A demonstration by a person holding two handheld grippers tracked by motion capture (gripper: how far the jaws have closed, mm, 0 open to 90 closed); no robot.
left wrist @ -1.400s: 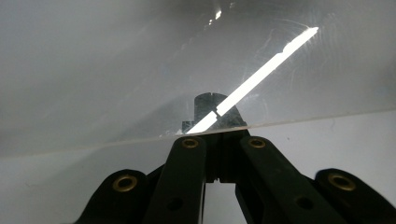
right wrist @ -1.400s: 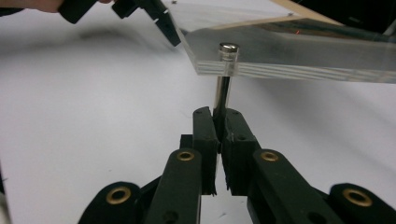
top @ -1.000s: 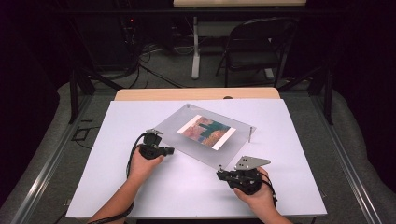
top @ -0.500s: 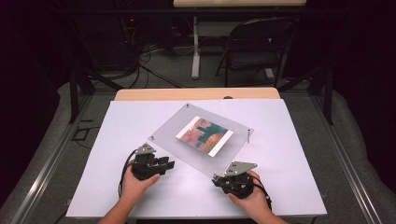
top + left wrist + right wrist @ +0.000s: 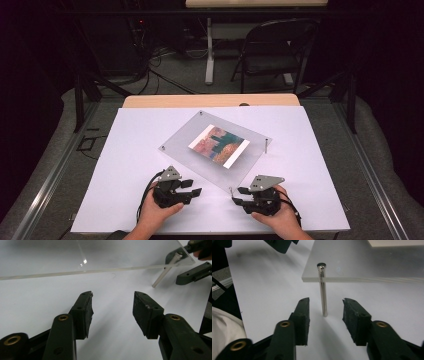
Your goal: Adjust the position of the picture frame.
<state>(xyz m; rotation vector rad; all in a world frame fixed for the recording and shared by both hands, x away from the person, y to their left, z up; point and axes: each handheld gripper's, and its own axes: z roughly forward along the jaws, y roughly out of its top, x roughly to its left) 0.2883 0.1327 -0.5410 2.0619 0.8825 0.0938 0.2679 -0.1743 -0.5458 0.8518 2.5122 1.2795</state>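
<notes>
Both grippers, left [image 5: 196,190] and right [image 5: 236,201], jaws just opened, empty; next probably right grips pin [image 5: 322,290] at 12 o'clock under clear plate [image 5: 185,145].

Past my table there's a black folding chair [image 5: 274,52] on the grey floor [image 5: 170,85], cables [image 5: 155,70] snaking around a white table leg [image 5: 209,52], and some dark gear, maybe electronics, with a tiny red light [image 5: 142,22].

White table [image 5: 125,150] under legged acrylic panel [image 5: 185,140]
</notes>
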